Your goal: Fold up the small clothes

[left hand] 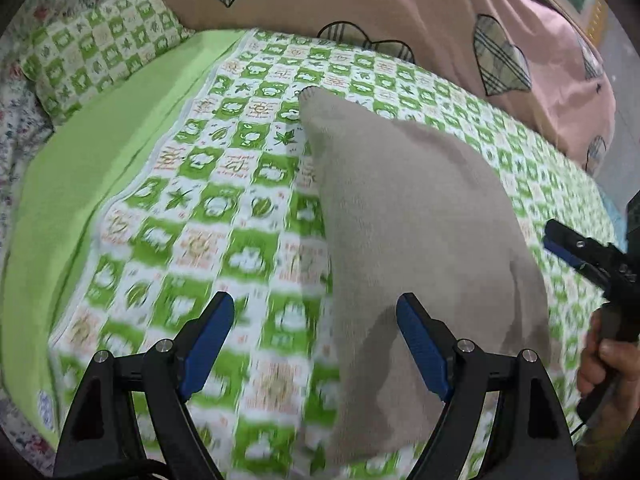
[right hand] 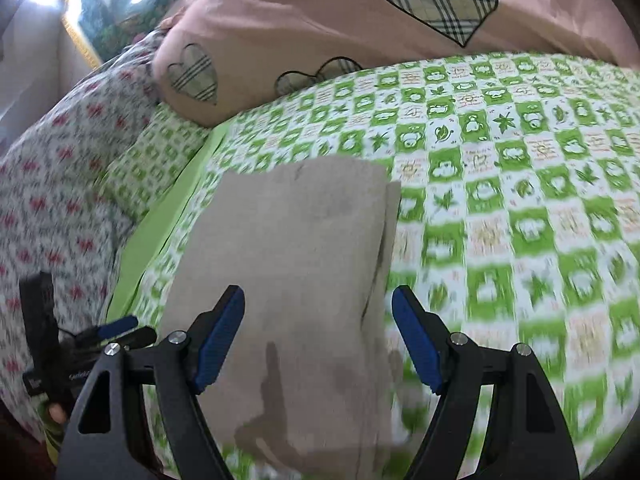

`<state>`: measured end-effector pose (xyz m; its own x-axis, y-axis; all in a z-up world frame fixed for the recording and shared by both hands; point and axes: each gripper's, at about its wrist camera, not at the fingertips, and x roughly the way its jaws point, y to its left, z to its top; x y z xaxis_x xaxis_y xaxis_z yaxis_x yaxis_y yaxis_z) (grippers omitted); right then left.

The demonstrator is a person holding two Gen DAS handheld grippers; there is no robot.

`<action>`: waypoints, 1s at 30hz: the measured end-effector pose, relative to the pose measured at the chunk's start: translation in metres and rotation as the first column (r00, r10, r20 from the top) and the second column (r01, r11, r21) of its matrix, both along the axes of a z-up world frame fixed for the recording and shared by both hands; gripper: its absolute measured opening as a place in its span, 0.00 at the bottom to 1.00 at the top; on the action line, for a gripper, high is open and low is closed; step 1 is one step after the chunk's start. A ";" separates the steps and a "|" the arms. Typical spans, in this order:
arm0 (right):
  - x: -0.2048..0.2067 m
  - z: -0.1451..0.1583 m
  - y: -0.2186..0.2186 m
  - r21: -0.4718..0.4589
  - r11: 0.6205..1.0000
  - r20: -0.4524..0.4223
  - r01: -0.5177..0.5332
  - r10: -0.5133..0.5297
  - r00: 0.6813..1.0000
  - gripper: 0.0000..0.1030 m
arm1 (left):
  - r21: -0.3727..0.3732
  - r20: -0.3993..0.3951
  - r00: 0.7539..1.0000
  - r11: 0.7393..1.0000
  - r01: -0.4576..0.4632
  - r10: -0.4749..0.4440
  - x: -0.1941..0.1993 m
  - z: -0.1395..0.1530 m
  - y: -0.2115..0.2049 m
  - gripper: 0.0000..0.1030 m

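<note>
Nearest the lens, both tools are empty: the left hand-held gripper has its blue pads spread wide over the near part of the bed, and the right hand-held gripper is likewise released, its jaws straddling the near end of the grey cloth without pinching it. The cloth is a small beige-grey, towel-like piece lying flat on the green checked bedsheet, towards the bed's near edge. From the right wrist view a second layer peeks out along its right side, so I judge one fold is already laid and the grippers are between grasps. A further fold would call for lowering the jaws onto an edge or corner, clamping both layers and carrying them across squarely; motion blur hides exactly where the near hem lies. Farther off, a matching green checked pillow sits by the bed's far left corner, and a pink quilt with plaid hearts lies along the far edge.
</note>
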<state>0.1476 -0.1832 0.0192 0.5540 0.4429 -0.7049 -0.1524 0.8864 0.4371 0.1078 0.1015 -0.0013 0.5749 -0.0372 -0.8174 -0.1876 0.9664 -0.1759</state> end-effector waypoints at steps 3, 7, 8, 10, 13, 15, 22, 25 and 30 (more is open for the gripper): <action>0.033 -0.018 -0.002 0.025 1.000 -0.056 0.017 -0.016 0.998 0.61 | -0.040 -0.005 1.000 0.999 -0.012 0.012 0.019 -0.003 0.008 0.81; 0.062 -0.043 0.002 0.039 0.999 -0.129 0.014 -0.009 0.992 0.11 | -0.045 -0.010 1.000 0.999 -0.017 0.016 0.043 -0.005 0.013 0.81; 0.065 -0.041 0.003 0.033 0.999 -0.117 0.014 -0.010 0.993 0.10 | -0.039 -0.012 1.000 0.999 -0.017 0.016 0.048 -0.005 0.013 0.81; 0.064 -0.027 0.005 -0.011 1.000 -0.055 0.015 -0.016 0.998 0.08 | -0.005 -0.006 1.000 1.000 -0.010 0.010 0.057 -0.006 0.010 0.82; 0.067 -0.027 0.005 -0.058 0.998 -0.042 0.020 -0.022 0.999 0.08 | 0.047 -0.017 1.000 0.999 0.013 -0.013 0.064 -0.015 0.001 0.83; 0.071 -0.046 0.006 -0.094 0.996 -0.081 0.015 -0.022 0.997 0.08 | 0.057 -0.010 1.000 0.998 0.029 -0.028 0.067 -0.019 -0.003 0.83; 0.065 -0.037 0.003 -0.072 0.997 -0.077 0.032 -0.038 0.996 0.13 | 0.035 -0.008 1.000 0.999 0.011 -0.011 0.061 -0.017 0.003 0.85; 0.052 -0.023 0.004 -0.093 0.995 -0.059 0.042 -0.048 0.997 0.19 | 0.027 -0.005 1.000 1.000 0.003 -0.003 0.051 -0.012 0.002 0.84; 0.024 -0.007 0.007 -0.086 0.995 -0.033 0.041 -0.044 0.998 0.41 | 0.025 0.003 1.000 1.000 0.006 -0.006 0.029 -0.005 -0.006 0.84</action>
